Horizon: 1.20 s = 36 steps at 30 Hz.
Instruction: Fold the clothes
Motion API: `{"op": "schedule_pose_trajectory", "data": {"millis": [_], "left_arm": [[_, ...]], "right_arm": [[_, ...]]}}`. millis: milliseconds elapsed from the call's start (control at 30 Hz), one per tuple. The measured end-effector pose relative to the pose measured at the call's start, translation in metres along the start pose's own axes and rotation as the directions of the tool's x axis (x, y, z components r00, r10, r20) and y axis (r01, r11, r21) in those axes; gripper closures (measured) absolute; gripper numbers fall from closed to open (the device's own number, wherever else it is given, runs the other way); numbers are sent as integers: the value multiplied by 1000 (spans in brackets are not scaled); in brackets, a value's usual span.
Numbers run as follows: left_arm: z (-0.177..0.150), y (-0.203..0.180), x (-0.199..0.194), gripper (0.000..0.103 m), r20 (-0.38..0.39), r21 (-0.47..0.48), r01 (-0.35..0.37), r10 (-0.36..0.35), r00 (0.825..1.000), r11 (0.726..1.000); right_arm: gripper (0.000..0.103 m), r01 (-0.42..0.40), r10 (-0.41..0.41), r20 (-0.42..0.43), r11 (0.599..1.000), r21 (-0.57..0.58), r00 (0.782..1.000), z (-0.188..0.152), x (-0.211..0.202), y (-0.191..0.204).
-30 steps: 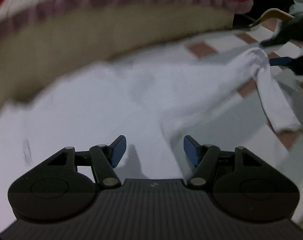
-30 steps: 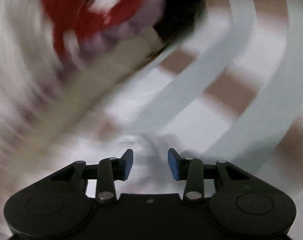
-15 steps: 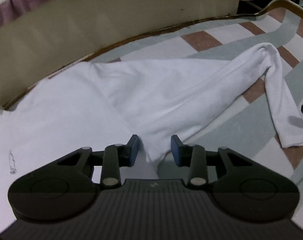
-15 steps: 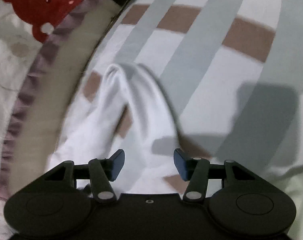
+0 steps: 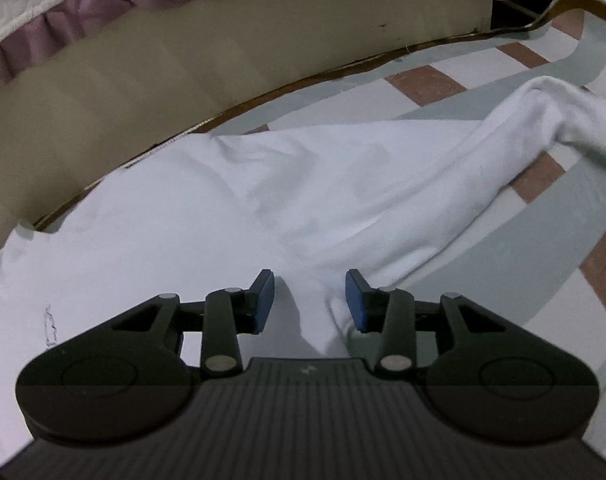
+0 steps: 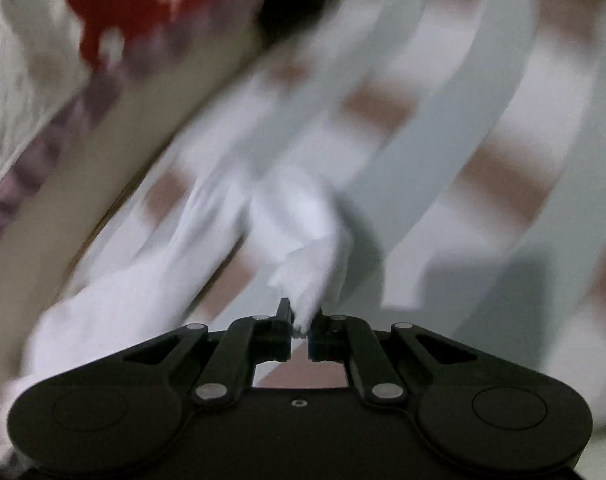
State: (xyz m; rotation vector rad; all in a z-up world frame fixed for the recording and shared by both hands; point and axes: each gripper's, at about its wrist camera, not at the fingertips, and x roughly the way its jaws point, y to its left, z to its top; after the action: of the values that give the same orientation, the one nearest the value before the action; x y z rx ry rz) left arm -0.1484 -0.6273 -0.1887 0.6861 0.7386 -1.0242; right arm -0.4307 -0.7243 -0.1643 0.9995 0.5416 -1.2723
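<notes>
White top (image 5: pixel 231 216) lies spread on the striped sheet (image 5: pixel 543 236), body flat, its far edge by the bed's edge. One sleeve (image 5: pixel 535 120) runs out to my right and away, then doubles back on itself near the bend. Its long axis goes diag. from the body's near corner up to the right.

My right gripper (image 6: pixel 301 322) is pinched tight on the sleeve's cuff end (image 6: pixel 307 280), cloth bunched betw. the pads and rising ahead of it. That view is blurred, so I can't tell how much cloth is caught.

My left gripper (image 5: pixel 309 300) is spread wide, holding nothing. It hangs low over the spot where sleeve meets body, that ridge of cloth running straight ahead betw. the pads.

Judgement: right hand has the sleeve, so it's the one to carry it across to the left, over the body. Left is nearer the body and sits at the hinge pt., well placed to pin there.
</notes>
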Motion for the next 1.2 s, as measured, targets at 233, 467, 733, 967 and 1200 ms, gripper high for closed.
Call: {"op": "schedule_pose_trajectory", "data": {"millis": [233,467,733,967,1200], "left_arm": [[-10,-2,-6,60,7,56,29,-29,1000,998],[-19,6,-12,53,27,25,45,-45,999,999],[-13,-12,-14,46,77,97,38,-46,996,995],[10,-62,0,58,115,303,-28,-8,993,953],[51,-37,14,95,-8,120,93,-92,996,988]], "right_arm": [[95,-192,162,202,971,141,966,50,7,-72],[95,-123,64,328,979,162,943,66,-28,-87],[96,-26,-2,315,996,85,949,73,-59,-68],[95,-126,76,236,971,203,969,68,-50,-96],[95,-169,151,94,958,231,984,69,6,-121]]}}
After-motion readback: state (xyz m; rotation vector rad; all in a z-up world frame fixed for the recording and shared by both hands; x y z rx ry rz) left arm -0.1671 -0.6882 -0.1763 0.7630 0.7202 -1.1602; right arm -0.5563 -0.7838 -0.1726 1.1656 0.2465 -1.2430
